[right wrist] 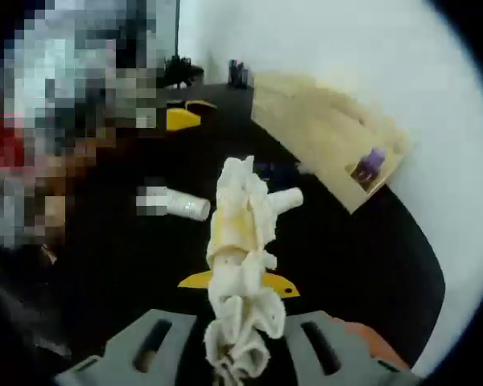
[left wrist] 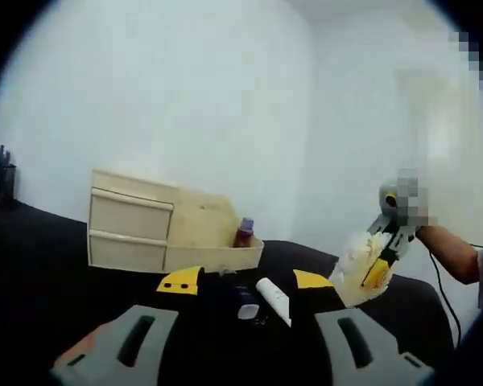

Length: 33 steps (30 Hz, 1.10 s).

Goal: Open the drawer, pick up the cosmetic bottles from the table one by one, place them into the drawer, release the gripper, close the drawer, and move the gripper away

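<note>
In the left gripper view, the left gripper is wide open and holds nothing. Between its yellow tips, a white tube and a small dark bottle lie on the black table. Farther back, the wooden drawer box has its low drawer pulled out, with a purple bottle standing in it. In the right gripper view, the right gripper is closed on a bunched-up yellow and white cloth. Past it lies a white bottle.

Plain white walls meeting at a corner, black table — soft, even light
</note>
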Each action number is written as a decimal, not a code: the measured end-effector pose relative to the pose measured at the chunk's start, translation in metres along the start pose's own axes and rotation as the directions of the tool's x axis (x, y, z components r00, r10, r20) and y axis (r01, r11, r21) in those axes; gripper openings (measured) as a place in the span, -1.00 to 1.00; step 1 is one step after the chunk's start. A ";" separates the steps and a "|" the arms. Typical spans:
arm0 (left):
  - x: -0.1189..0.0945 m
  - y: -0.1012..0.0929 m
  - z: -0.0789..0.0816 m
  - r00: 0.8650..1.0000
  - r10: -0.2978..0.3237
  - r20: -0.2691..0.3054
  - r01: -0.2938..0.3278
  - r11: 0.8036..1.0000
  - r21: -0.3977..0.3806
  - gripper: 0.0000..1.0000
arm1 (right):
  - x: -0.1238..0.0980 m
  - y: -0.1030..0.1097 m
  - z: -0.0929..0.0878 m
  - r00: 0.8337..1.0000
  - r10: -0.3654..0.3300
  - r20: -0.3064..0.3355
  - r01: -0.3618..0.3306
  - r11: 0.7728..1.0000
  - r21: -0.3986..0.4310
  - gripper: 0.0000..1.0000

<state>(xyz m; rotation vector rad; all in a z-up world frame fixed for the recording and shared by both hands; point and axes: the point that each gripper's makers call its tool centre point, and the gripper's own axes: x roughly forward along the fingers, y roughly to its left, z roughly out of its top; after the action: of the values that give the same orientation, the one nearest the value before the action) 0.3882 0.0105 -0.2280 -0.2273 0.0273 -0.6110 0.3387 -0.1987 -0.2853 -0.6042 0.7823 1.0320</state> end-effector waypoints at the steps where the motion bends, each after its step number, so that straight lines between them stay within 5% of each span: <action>1: 0.000 -0.001 -0.001 1.000 -0.001 -0.004 0.001 1.000 0.002 -0.24 | 0.003 0.000 0.001 1.000 -0.016 0.009 0.016 1.000 0.000 -0.78; 6: 0.000 -0.003 -0.004 1.000 -0.005 -0.013 0.005 1.000 0.009 -0.24 | -0.001 0.000 -0.004 1.000 -0.007 -0.023 0.007 1.000 -0.004 -0.74; 11: -0.001 -0.004 -0.005 1.000 -0.002 -0.012 0.003 1.000 0.005 -0.24 | -0.005 0.007 0.015 0.998 0.020 -0.063 -0.023 0.999 -0.049 -0.59; 14: -0.002 -0.005 -0.006 1.000 -0.001 -0.011 0.001 1.000 0.001 -0.24 | -0.006 0.007 0.024 0.986 0.017 -0.164 -0.035 0.993 -0.110 -0.59; 20: -0.001 -0.006 -0.007 1.000 -0.004 -0.017 0.004 1.000 0.012 -0.24 | 0.003 0.006 0.025 0.906 0.013 -0.424 -0.087 0.984 -0.156 -0.61; 23: -0.002 -0.008 -0.007 1.000 -0.008 -0.017 0.008 1.000 0.013 -0.24 | 0.006 0.019 0.025 0.862 0.089 -0.499 -0.167 0.979 -0.115 -0.60; 28: -0.002 -0.011 -0.008 1.000 -0.018 -0.019 0.019 1.000 0.021 -0.24 | 0.015 0.018 0.019 0.798 0.070 -0.599 -0.154 0.984 -0.090 -0.65; 31: -0.002 -0.012 -0.007 1.000 -0.024 -0.014 0.024 1.000 0.019 -0.24 | 0.017 0.018 0.017 0.784 0.061 -0.617 -0.142 0.986 -0.083 -0.72; 33: -0.003 -0.012 -0.007 1.000 -0.025 -0.012 0.026 1.000 0.018 -0.24 | 0.016 0.013 0.016 0.791 0.032 -0.610 -0.138 0.982 -0.128 -0.74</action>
<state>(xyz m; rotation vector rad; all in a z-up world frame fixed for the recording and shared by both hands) 0.3784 0.0009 -0.2318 -0.2073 0.0303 -0.6376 0.3357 -0.1727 -0.2897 -1.0850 1.3072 0.9961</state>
